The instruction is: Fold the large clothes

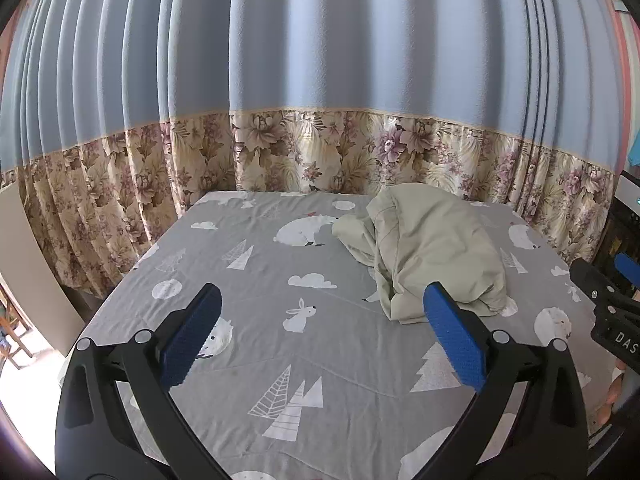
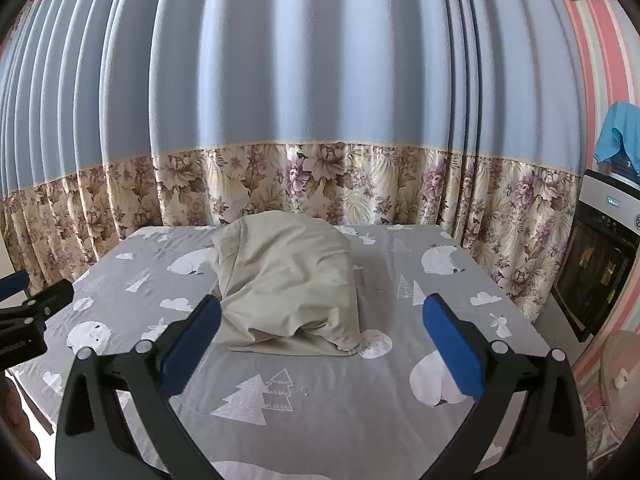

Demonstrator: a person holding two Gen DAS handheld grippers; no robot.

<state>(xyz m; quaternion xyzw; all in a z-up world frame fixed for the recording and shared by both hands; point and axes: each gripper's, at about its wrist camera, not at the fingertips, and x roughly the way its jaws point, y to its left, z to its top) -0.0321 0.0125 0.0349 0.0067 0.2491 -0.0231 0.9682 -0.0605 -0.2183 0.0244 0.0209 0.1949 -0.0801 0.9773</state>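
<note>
Folding has not begun: the crumpled pale-green cotton garment (image 2: pixel 288 280) sits in a heap toward the far side of the grey animal-print bedsheet (image 2: pixel 340 412), in front of the blue curtain with a floral border (image 2: pixel 320 80). The left gripper (image 1: pixel 322 336) and right gripper (image 2: pixel 322 344) both hover spread wide, holding nothing. Next, I judge, each must find an edge and spread the heap flat.

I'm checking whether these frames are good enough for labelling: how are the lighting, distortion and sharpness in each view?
Left wrist view: strong fisheye bending of the curtain, dark vignette corners, blown-out daylight at lower left; the beige garment is sharp. Right wrist view: same barrel distortion, soft even light, garment and bedsheet in focus, no motion blur.
</note>
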